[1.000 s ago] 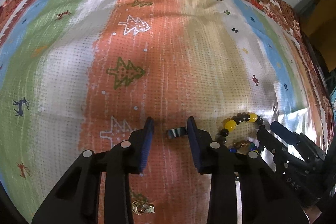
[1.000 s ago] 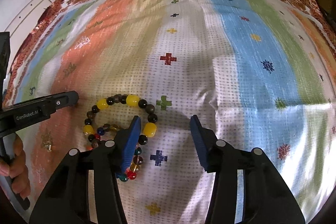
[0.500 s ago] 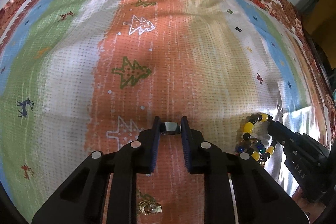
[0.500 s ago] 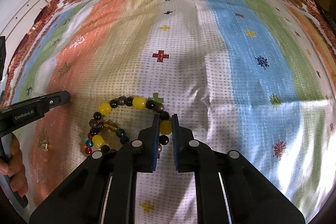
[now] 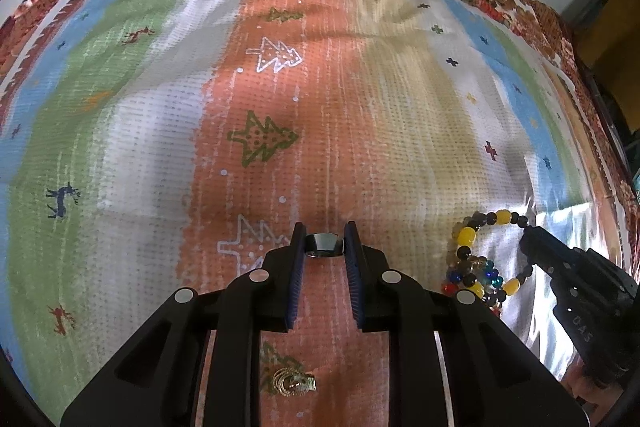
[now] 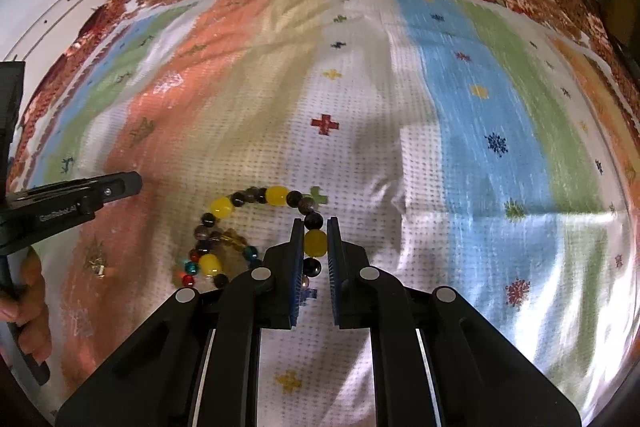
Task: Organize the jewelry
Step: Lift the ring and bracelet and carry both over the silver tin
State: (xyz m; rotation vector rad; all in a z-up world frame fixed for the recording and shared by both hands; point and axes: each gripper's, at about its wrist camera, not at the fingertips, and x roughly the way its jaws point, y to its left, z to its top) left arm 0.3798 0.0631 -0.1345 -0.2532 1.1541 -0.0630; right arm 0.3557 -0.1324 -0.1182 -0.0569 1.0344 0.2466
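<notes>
A dark metal ring (image 5: 324, 244) sits between the blue pads of my left gripper (image 5: 325, 239), which is shut on it over the orange stripe of the cloth. A bracelet of yellow and dark beads (image 6: 256, 203) lies curled on the white stripe, with a smaller bracelet of coloured glass beads (image 6: 224, 255) inside its loop. My right gripper (image 6: 314, 237) is shut on one yellow bead of the big bracelet. In the left wrist view the same bracelet (image 5: 480, 251) lies at the right, with the right gripper's finger (image 5: 560, 267) on it.
A small gold ornament (image 5: 290, 383) lies on the orange stripe under my left gripper; it also shows as a gold speck (image 6: 96, 263) in the right wrist view. The striped patterned cloth (image 6: 480, 147) covers the whole surface. A hand (image 6: 28, 307) holds the left gripper's handle.
Both grippers went from open to shut: the left closed on the ring, the right shifted over the yellow-bead bracelet and closed on a yellow bead.
</notes>
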